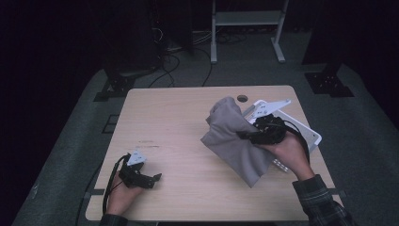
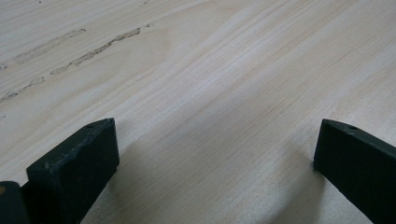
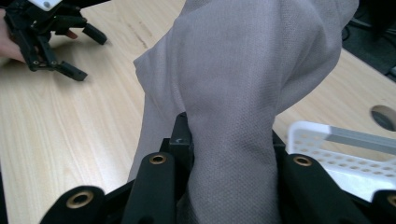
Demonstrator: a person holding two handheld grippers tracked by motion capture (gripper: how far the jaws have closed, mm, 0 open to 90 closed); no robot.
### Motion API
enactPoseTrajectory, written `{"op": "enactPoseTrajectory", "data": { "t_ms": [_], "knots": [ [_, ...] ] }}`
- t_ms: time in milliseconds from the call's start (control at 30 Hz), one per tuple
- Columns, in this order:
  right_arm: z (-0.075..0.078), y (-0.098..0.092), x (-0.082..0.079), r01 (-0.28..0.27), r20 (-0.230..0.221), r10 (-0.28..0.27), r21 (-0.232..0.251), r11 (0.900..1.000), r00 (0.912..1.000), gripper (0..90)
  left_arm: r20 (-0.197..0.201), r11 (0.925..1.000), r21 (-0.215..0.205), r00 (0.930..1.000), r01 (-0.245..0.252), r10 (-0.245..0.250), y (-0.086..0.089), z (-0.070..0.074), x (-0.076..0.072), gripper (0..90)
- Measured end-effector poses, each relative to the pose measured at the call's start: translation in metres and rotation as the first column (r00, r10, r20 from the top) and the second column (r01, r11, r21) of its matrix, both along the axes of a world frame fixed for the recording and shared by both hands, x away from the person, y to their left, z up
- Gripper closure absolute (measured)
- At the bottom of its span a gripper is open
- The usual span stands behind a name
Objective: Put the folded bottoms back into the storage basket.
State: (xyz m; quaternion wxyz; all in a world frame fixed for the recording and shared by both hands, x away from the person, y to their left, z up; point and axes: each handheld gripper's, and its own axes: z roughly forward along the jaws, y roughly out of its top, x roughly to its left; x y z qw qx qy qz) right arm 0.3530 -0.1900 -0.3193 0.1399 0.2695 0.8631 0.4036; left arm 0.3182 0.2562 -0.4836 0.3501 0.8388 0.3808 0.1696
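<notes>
— Wood grain, pale and scuffed, is what lies under my left gripper (image 1: 149,177). It rests on the table (image 1: 179,122) near the front left corner, jaws spread wide, with bare tabletop between them.

— Nothing gripped on that side, then?

— Nothing. In the left gripper view both black jaws stand well apart with their tips on the wood.

— And further right?

— My right gripper (image 3: 229,140) has the grey cloth (image 1: 233,139) pinched between its jaws (a thick fold of it, so they sit partly closed rather than tight). It hangs lifted off the table on the right half, bunched at the top and draping down towards me, its lower corner close to the wood. In the right gripper view the fabric rises straight out from between the jaws.

— What about the container?

— White perforated basket (image 1: 308,134) at the right edge of the table, just behind my right hand (image 1: 287,150). The cloth is outside it, held to its left and above. What's inside I cannot tell: my hand and gripper cover most of it, and the holed corner I can see in the right gripper view looks bare.
</notes>
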Motion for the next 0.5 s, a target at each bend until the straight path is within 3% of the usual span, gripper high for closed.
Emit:
{"op": "enactPoseTrajectory", "data": {
  "t_ms": [500],
  "knots": [
    [0.012, -0.041, 0.018, 0.071, 0.002, -0.071, 0.005, 0.997, 0.9975, 66.8, -0.002, 1.0000, -0.002, 1.0000, 0.002, -0.002, 0.000, 0.000, 0.000, 0.0]
  ]
}}
